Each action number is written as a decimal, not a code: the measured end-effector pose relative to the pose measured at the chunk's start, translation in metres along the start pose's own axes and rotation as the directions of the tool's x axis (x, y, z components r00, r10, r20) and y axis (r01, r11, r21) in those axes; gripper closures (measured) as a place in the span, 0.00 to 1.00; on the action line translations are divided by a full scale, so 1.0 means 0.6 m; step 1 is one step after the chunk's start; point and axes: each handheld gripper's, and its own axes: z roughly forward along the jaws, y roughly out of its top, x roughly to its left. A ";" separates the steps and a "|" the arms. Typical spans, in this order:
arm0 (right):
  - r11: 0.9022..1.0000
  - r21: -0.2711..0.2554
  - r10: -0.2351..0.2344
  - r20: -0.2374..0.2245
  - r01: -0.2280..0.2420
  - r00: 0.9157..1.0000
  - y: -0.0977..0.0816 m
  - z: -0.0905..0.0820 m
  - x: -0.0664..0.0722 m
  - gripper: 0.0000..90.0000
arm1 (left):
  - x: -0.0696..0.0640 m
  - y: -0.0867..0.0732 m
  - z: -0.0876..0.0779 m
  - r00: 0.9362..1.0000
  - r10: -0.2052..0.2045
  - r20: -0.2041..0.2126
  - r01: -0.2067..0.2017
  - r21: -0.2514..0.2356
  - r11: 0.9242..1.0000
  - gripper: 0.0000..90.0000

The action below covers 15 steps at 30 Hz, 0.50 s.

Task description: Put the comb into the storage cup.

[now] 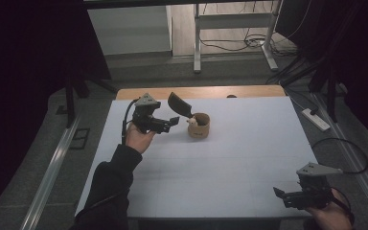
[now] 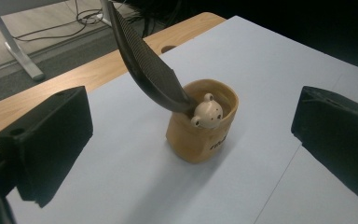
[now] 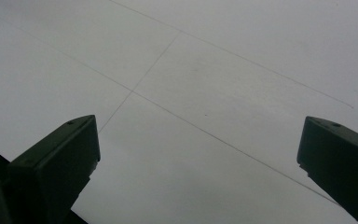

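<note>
High view: left claw (image 1: 175,120) spread wide and empty, just at nine o'clock of the wooden cup (image 1: 199,125) on the bench (image 1: 230,158). The dark spatula (image 1: 179,105) leans out toward eleven; a careless grab could tip the cup. Right claw (image 1: 279,195), also spread and empty, idles near five o'clock.

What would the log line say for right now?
left gripper: open, near cup | cup: holds dark spatula, bear-head stick | right gripper: open, over table

Left tongs (image 1: 174,120) held raised with jaws spread wide; right tongs (image 1: 278,194) low, jaws likewise apart.
</note>
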 end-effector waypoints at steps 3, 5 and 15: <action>1.000 -0.007 -0.002 0.001 0.002 1.000 0.000 -0.001 0.000 0.00 | -0.001 -0.002 -0.002 1.000 0.001 -0.001 -0.001 -0.007 1.000 0.00; 1.000 -0.008 -0.002 0.002 0.002 1.000 -0.001 -0.001 0.000 0.00 | -0.002 -0.004 -0.003 1.000 0.004 -0.003 -0.004 -0.013 1.000 0.00; 1.000 -0.007 -0.002 0.004 0.002 1.000 0.000 -0.001 0.000 0.00 | -0.002 -0.018 -0.007 1.000 0.002 -0.015 -0.002 -0.033 0.999 0.00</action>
